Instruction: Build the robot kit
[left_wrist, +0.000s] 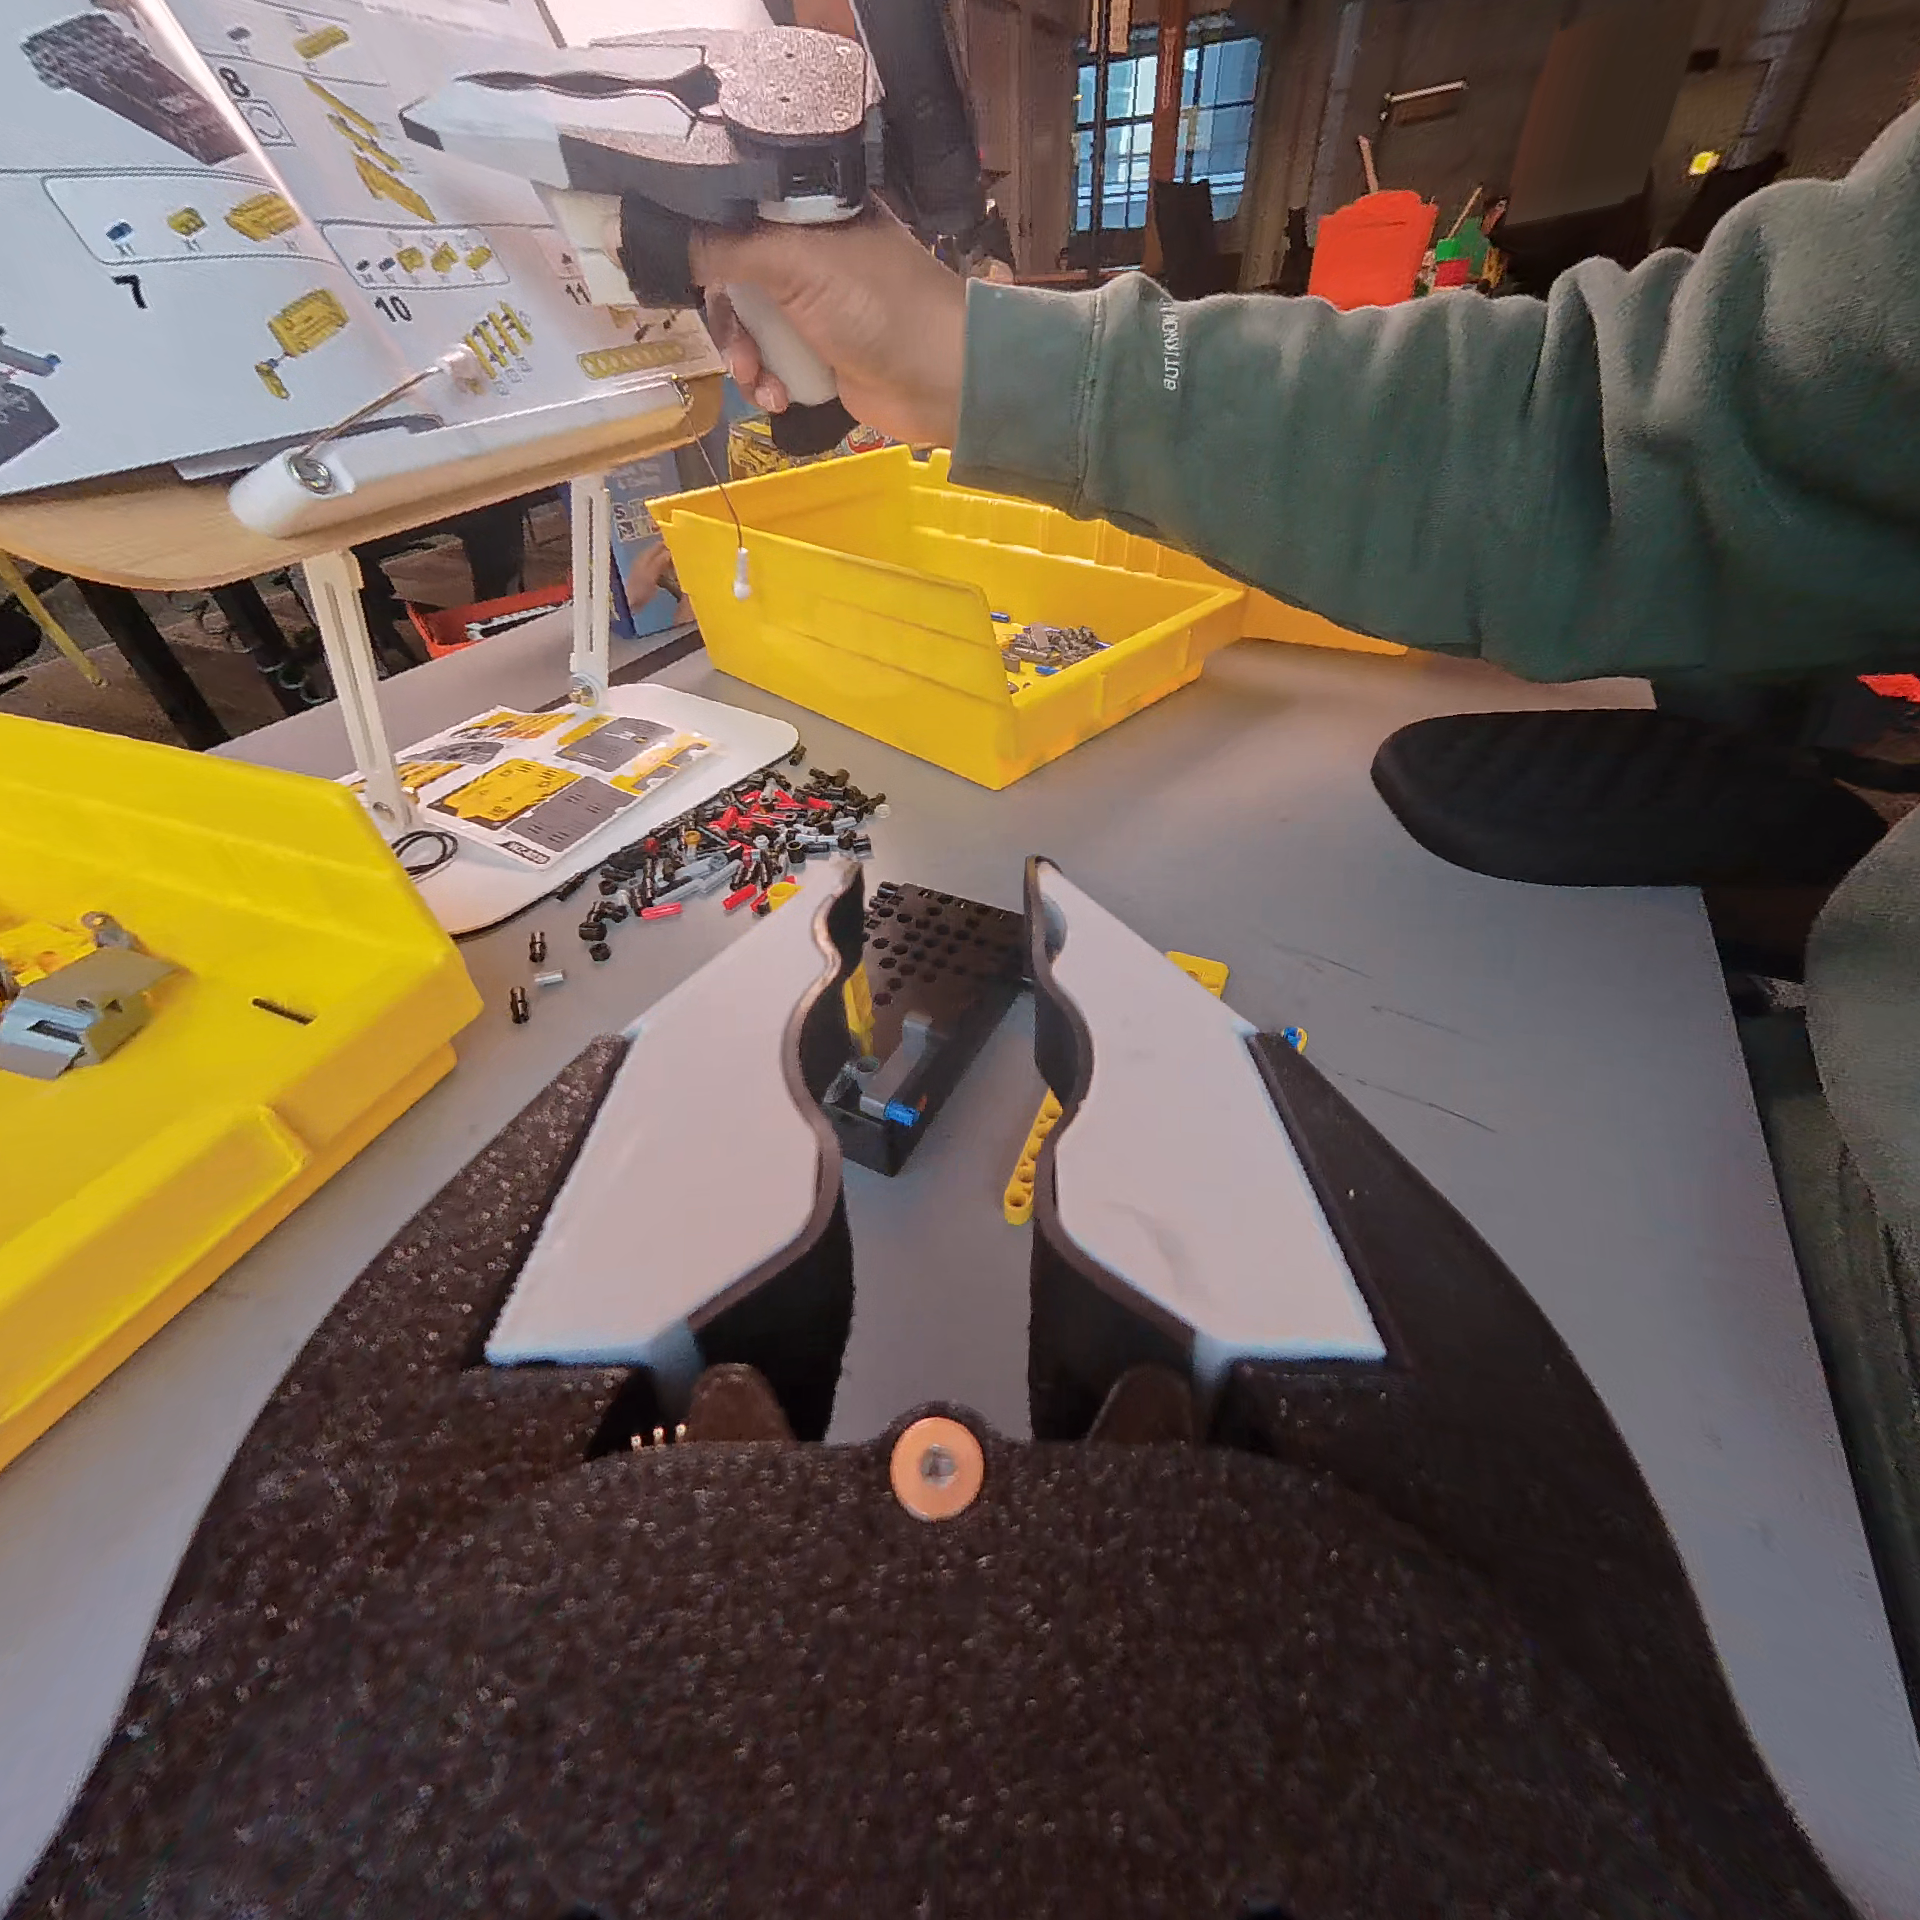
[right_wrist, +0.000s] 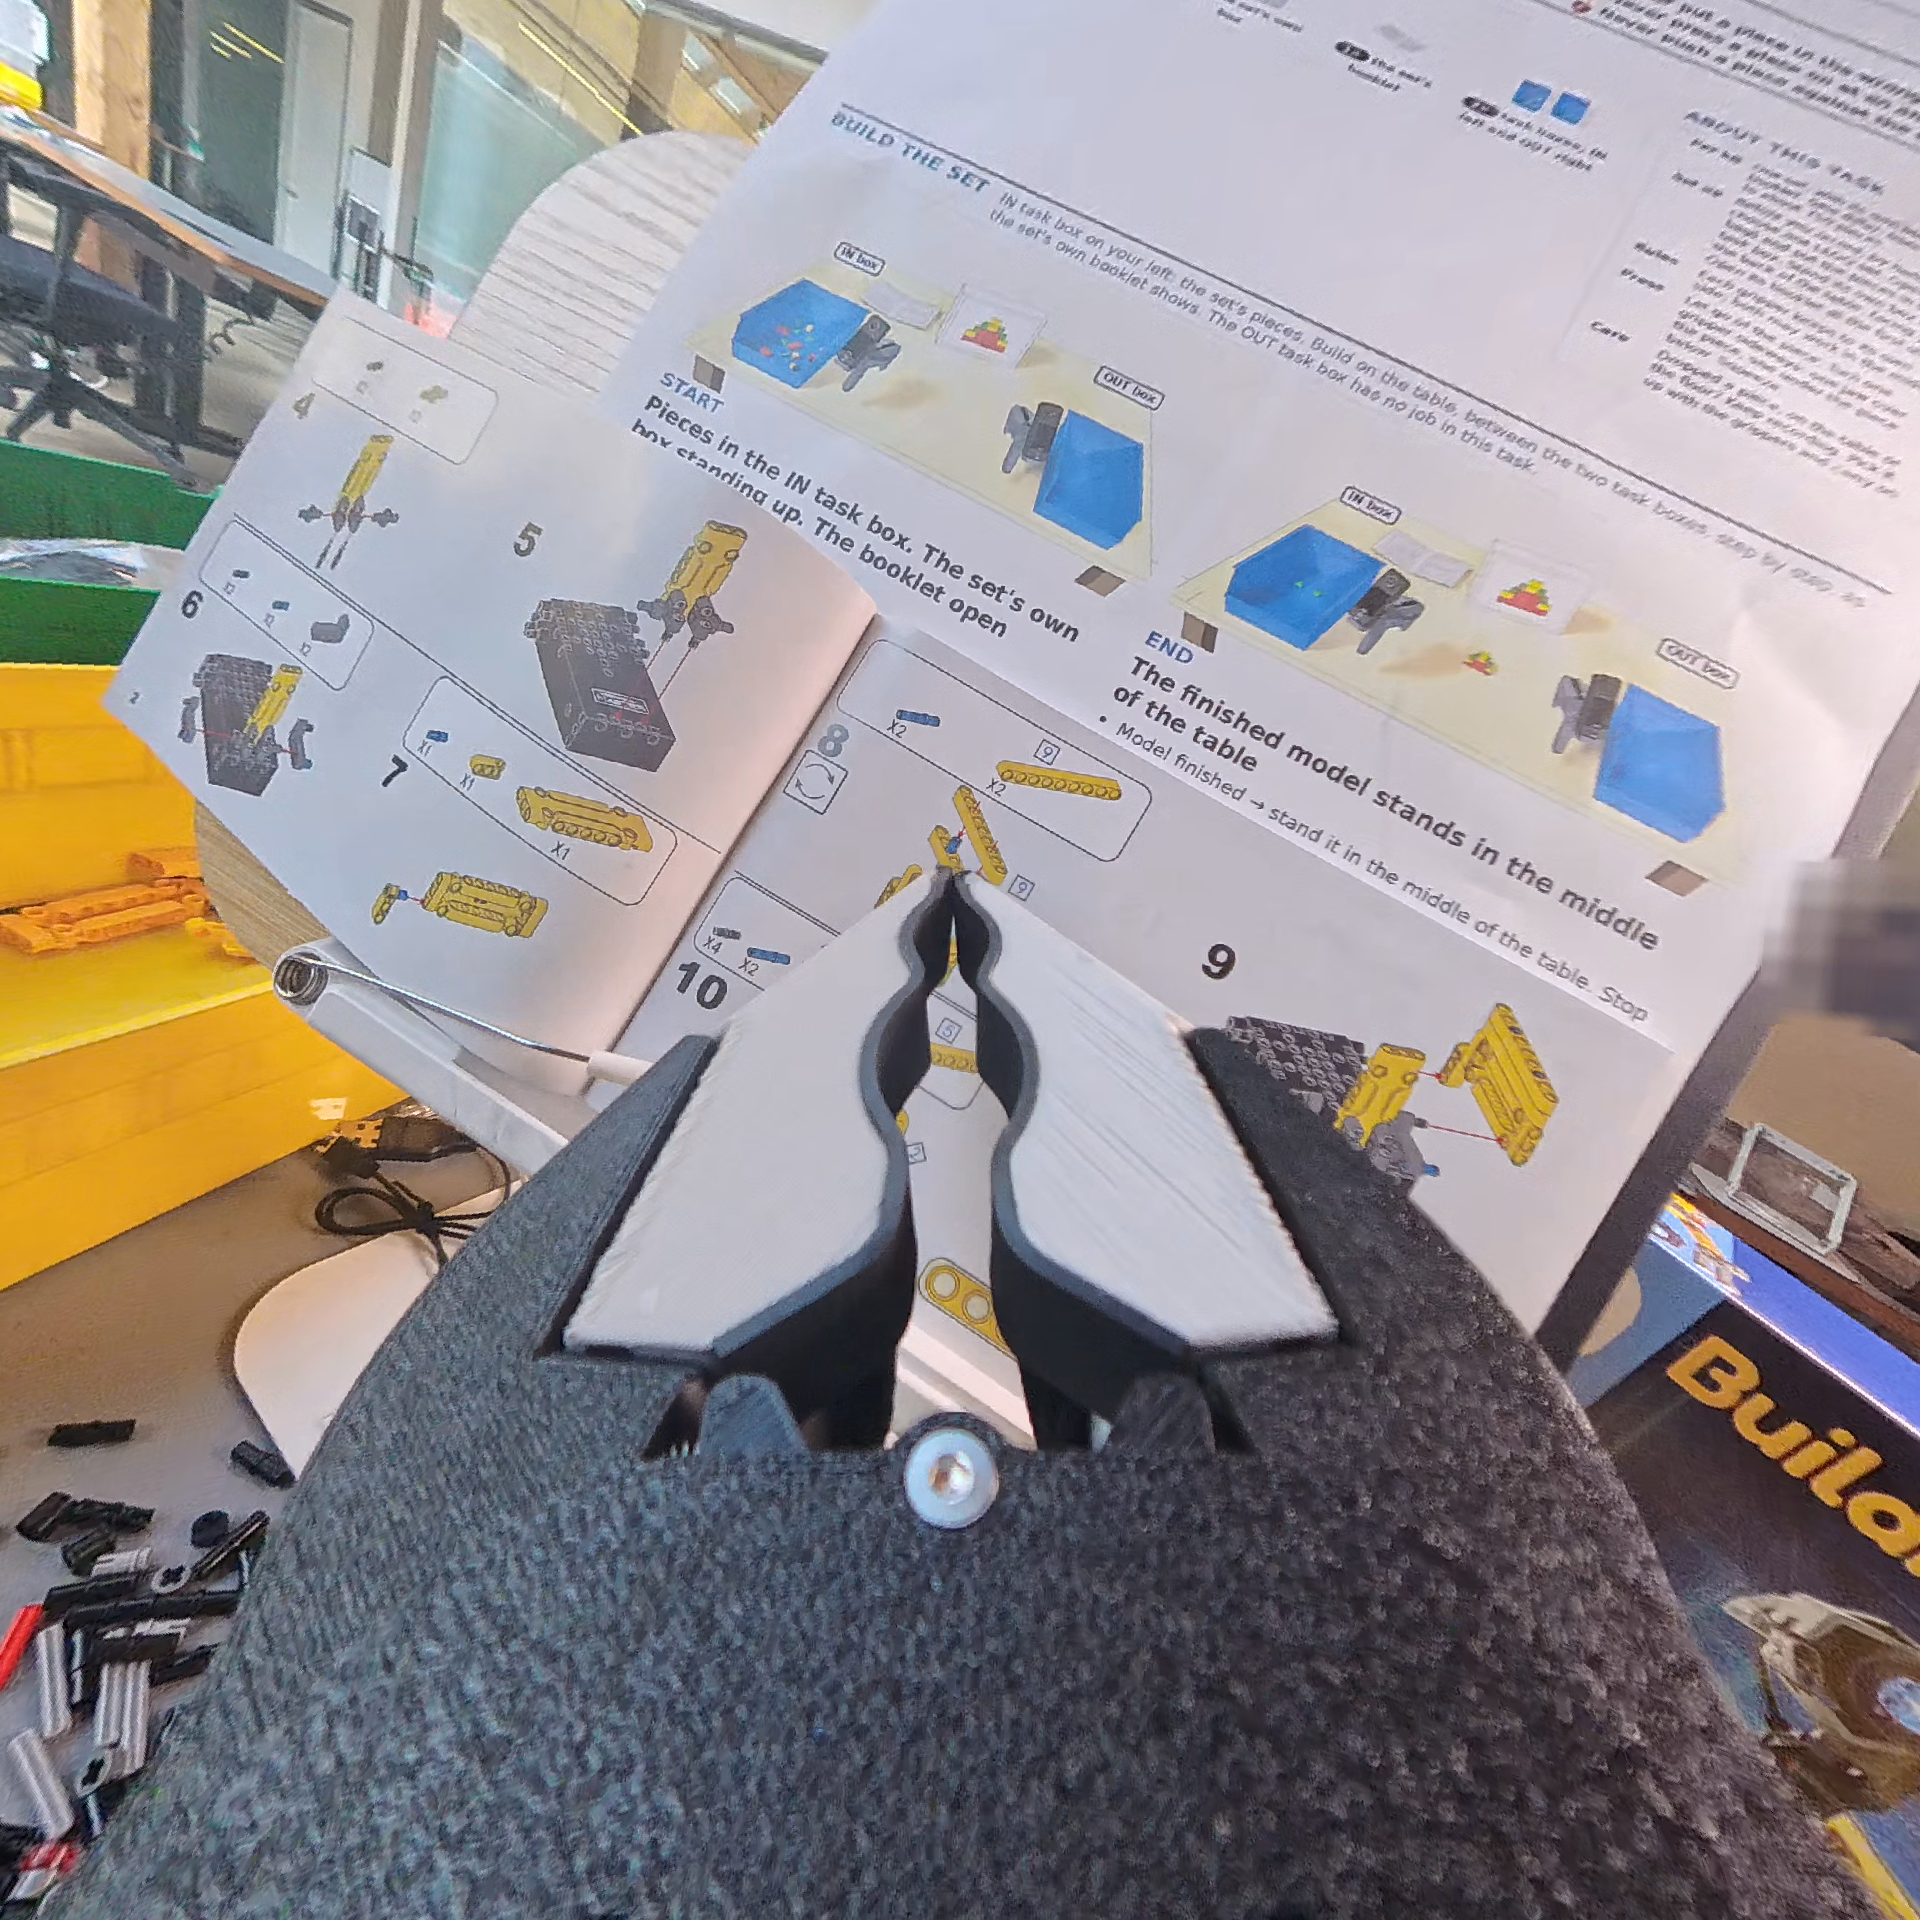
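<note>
My left gripper is open and hovers low over the table. Its fingers straddle a black perforated block with grey, blue and yellow parts attached. A yellow beam lies partly hidden under the right finger. My right gripper is shut, its tips meeting right in front of an open instruction booklet on a stand. I cannot tell if the tips touch the page. In the left wrist view a hand holds this gripper raised at the booklet.
Yellow bins stand at the left and back of the grey table. A pile of small black, grey and red pins lies by the stand's white base. A printed sheet hangs behind the booklet. A green sleeve crosses overhead. A set box sits right. Some 35 cm of space lies between my two pairs of fingers.
</note>
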